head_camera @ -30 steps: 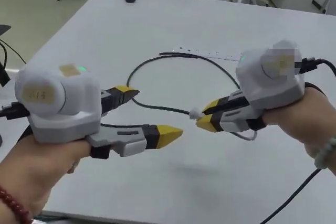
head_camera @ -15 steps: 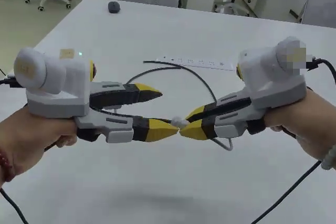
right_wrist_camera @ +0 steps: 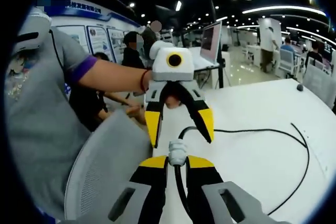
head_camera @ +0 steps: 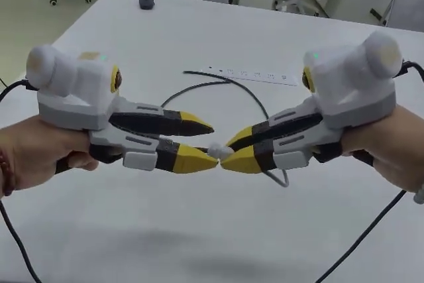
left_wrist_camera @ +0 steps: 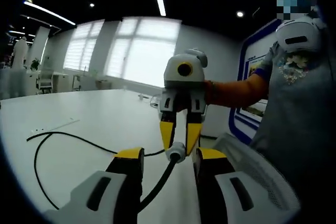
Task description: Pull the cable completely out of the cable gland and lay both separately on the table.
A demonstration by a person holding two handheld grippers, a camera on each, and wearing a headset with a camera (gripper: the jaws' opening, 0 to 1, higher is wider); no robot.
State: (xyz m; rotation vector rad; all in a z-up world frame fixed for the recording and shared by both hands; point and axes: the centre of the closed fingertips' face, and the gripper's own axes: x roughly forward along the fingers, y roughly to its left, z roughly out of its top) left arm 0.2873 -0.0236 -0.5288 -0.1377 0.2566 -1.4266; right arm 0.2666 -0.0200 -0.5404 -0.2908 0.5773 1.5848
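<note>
Both grippers are held in the air over the white table [head_camera: 199, 38], tips facing each other. The right gripper [head_camera: 226, 154] has its jaws narrow, pinched on the white cable gland [head_camera: 216, 151] right at the yellow tips. In the right gripper view the cable gland [right_wrist_camera: 177, 152] sits between the tips of the right gripper [right_wrist_camera: 178, 161], with the black cable [right_wrist_camera: 262, 130] running back down between its jaws. The left gripper [head_camera: 213, 144] has its jaws spread apart, upper one above the gland, lower tip touching or just beside it; cannot tell which. The right gripper view shows the left gripper [right_wrist_camera: 181, 142] wide open just beyond the gland. In the left gripper view the right gripper [left_wrist_camera: 179, 142] has its tips close on both sides of the gland [left_wrist_camera: 176, 153], and the cable [left_wrist_camera: 52, 135] passes from the gland between the jaws of the left gripper [left_wrist_camera: 169, 155]. The cable is still through the gland. The rest of the cable [head_camera: 248, 94] lies curved on the table behind the grippers, and a short loop hangs under the right gripper. A white power strip [head_camera: 252, 76] lies near the cable, and a dark mouse [head_camera: 146, 1] sits at the far edge.
</note>
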